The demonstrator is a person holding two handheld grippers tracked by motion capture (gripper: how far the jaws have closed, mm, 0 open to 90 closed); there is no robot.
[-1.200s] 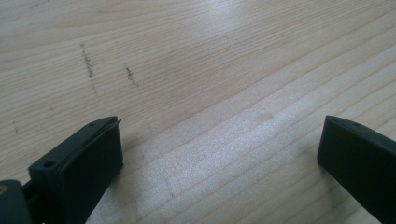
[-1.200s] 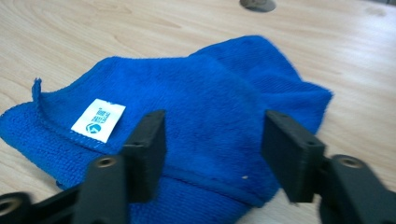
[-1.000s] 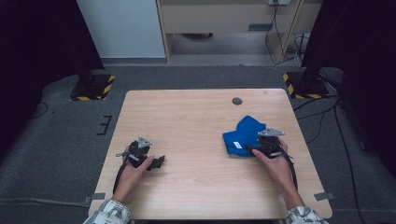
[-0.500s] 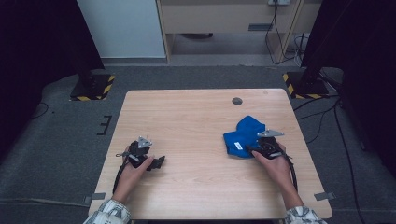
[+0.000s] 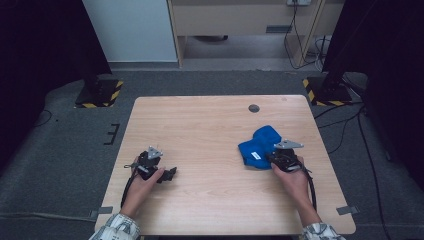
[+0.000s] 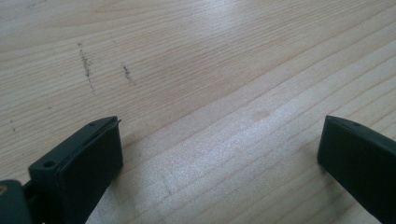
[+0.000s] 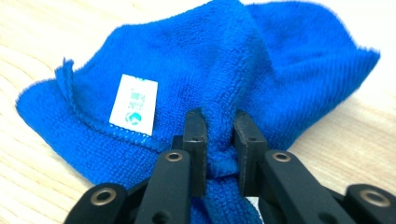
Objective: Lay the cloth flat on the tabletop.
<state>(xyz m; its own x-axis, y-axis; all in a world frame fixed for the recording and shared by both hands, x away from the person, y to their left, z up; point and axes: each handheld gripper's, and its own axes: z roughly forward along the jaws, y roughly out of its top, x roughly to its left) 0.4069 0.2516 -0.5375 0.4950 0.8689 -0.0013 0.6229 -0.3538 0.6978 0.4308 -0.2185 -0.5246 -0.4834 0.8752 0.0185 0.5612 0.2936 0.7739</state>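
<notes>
Risk: the pinch takes a thin bunched fold only; a lift may let the blue microfibre cloth [image 7: 224,70] slip free. Right gripper [image 7: 219,126]: jaws nearly closed on that fold, cloth on table [image 5: 210,125] ahead, right side. Left gripper [image 6: 219,154]: jaws wide, holding nothing, well apart from cloth.

Your right gripper [image 7: 219,128] pinches a fold of the crumpled blue microfibre cloth [image 7: 224,70], so the cloth between its black jaws is hidden from you. On that cloth, the small white label [image 7: 134,105] carries print too blurred to read. Beyond the cloth, the small dark round spot [image 5: 254,108] on the light wooden table [image 5: 210,130] is too small to identify.
</notes>
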